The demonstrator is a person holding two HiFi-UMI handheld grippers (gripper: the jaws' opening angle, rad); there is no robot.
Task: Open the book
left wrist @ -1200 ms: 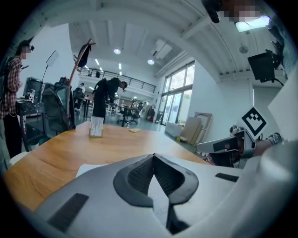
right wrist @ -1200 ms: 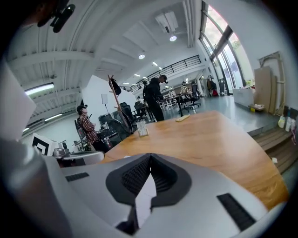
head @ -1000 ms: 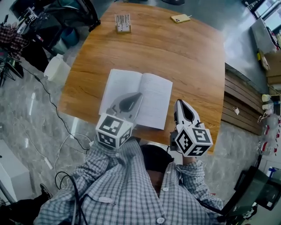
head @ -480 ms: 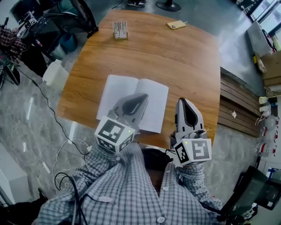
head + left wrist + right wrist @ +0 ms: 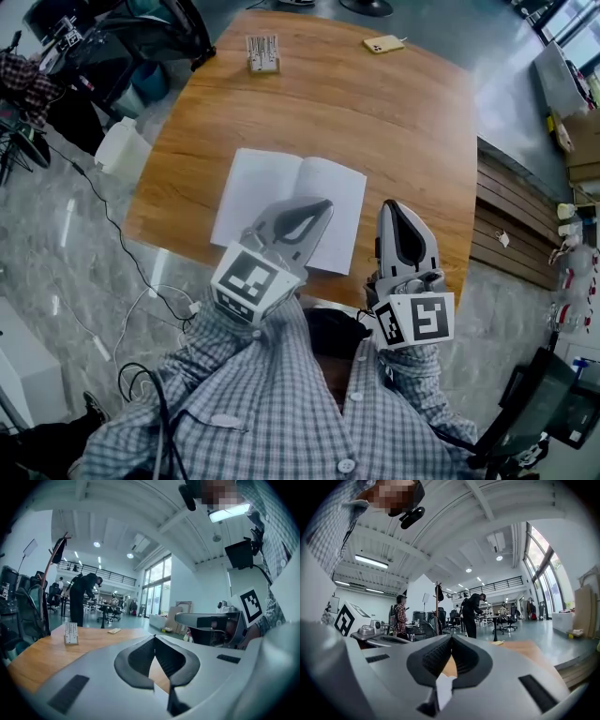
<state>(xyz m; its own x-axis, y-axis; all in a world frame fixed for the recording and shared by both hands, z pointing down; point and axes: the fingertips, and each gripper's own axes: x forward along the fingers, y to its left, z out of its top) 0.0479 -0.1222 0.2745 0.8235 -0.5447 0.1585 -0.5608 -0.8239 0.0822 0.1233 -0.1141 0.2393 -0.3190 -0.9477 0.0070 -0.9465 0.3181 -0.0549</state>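
Your left gripper has its jaws pressed together at the tips, with nothing pinched between the dark pads. Your right gripper is closed the same way and is also empty. Both point away from you across the wooden desk, held roughly level, side by side and apart from each other.

The book lies open and flat on the near half of the desk, its white pages facing up and its spine running away from you. From the head view, your left gripper sits over the book's near edge, on the right-hand page; it seems to hang above the paper rather than touch it, though that view does not make this sure. Your right gripper is just beside the book's right edge, over bare wood near the desk's front rim.

At the far end of the desk stand a small white rack and, well apart from it, a yellow phone.
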